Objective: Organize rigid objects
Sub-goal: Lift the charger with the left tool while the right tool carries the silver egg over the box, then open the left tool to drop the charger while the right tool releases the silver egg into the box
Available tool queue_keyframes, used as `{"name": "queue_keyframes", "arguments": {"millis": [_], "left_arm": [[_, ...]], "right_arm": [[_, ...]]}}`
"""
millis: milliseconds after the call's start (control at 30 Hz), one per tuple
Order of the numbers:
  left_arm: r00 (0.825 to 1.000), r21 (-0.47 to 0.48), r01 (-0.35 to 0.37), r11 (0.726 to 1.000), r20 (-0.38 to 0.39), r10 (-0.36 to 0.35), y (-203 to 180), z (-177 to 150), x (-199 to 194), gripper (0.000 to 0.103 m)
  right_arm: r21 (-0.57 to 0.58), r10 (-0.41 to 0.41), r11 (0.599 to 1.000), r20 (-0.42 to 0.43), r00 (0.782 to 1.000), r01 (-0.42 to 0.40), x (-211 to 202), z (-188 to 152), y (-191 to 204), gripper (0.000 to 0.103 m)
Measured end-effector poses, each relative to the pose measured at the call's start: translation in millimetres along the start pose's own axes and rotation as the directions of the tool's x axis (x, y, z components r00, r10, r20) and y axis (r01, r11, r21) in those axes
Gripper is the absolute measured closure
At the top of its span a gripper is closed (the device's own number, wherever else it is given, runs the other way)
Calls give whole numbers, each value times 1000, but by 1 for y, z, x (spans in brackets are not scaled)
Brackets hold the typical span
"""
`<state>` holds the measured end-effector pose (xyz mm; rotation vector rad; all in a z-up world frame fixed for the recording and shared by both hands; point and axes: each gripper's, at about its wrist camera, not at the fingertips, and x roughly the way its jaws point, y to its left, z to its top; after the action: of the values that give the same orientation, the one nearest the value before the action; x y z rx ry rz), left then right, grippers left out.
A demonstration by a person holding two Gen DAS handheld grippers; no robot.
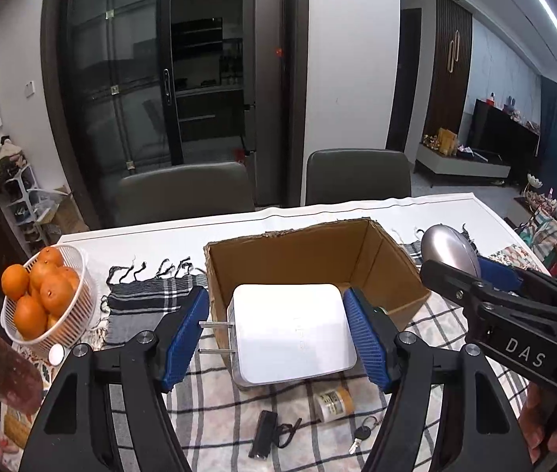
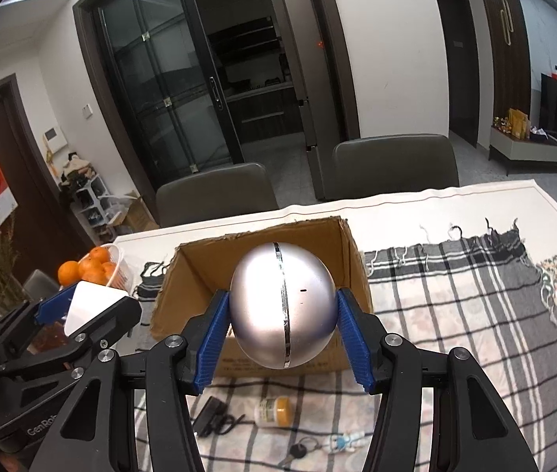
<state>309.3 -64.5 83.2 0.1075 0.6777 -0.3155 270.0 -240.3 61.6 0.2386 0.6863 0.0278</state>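
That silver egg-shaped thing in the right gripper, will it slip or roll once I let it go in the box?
Probably both. The silver egg-shaped object looks smooth and glossy, and the right gripper pinches only its curved sides, so it may squirm out. With no flat face showing, it would likely roll inside the cardboard box. Its hard-looking shell suggests it is stiff.

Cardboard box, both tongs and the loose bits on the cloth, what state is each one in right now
Cardboard box: open-topped, upright.
Left tongs: shut on white charger.
White charger: held, prongs out.
Right tongs: shut on silver ball.
Silver ball: held aloft.
Pill bottle: lying down.
Key: flat on cloth.
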Motion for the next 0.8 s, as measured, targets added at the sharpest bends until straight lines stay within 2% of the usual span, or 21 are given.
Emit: {"name": "queue_keyframes", "arguments": {"millis": [367,567,700,800], "left_arm": [[995,3,8,1000,-104,-8,5,24,48,33],[986,18,-13,1000,-167,16,5,23,73,33],[976,-5,-20,1000,-216,18,7,20,89,33],[970,-10,-24,1000,-241,21,7,18,98,33]], "right_arm": [[-44,-31,999,-100,995,27,45,31,-2,48],[-81,-73,995,-160,984,60,65,36,-3,48],[-96,-93,992,-187,978,77,77,37,-4,48],[-79,-83,995,-211,974,68,84,36,-8,48]]}}
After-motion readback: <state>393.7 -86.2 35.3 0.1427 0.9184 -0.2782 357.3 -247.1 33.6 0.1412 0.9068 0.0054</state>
